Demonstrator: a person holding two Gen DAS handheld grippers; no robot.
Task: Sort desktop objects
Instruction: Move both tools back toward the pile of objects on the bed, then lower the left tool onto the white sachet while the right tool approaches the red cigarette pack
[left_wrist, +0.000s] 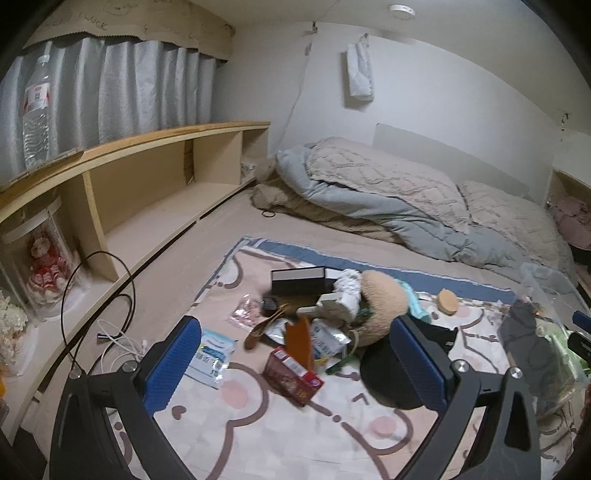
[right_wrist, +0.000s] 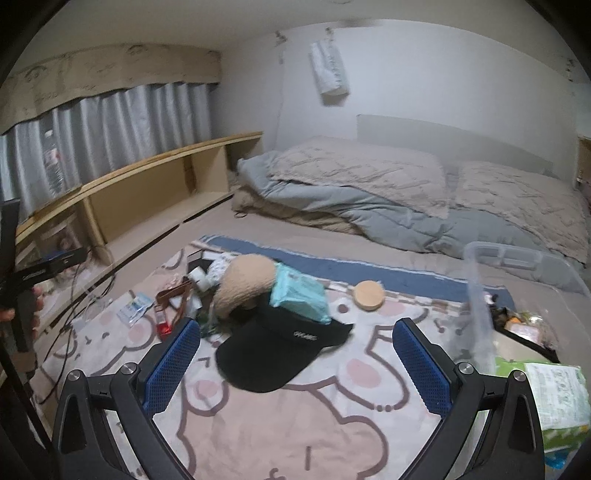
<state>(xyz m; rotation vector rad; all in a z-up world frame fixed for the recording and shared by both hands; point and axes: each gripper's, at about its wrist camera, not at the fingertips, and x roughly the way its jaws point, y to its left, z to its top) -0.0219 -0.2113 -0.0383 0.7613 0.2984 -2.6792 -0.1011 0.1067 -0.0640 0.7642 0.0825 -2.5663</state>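
Note:
A pile of small objects lies on a cartoon-print mat (left_wrist: 258, 424) on the bed. It holds a black cap (right_wrist: 273, 350), a tan plush (right_wrist: 247, 284), a teal tissue pack (right_wrist: 299, 295), a round wooden lid (right_wrist: 368, 294), a red box (left_wrist: 293, 374), an orange item (left_wrist: 301, 341), a black box (left_wrist: 299, 280) and blue-white packets (left_wrist: 212, 356). A clear plastic bin (right_wrist: 480, 306) with items inside stands at the right. My left gripper (left_wrist: 295, 362) is open above the red box. My right gripper (right_wrist: 295, 365) is open above the cap.
A wooden shelf (left_wrist: 147, 192) runs along the left with a water bottle (left_wrist: 37, 110) on top and a doll in a clear case (left_wrist: 44, 266). Cables (left_wrist: 110, 332) lie by the shelf. A folded quilt (left_wrist: 388, 192) lies behind. A green pack (right_wrist: 554, 395) sits at the right.

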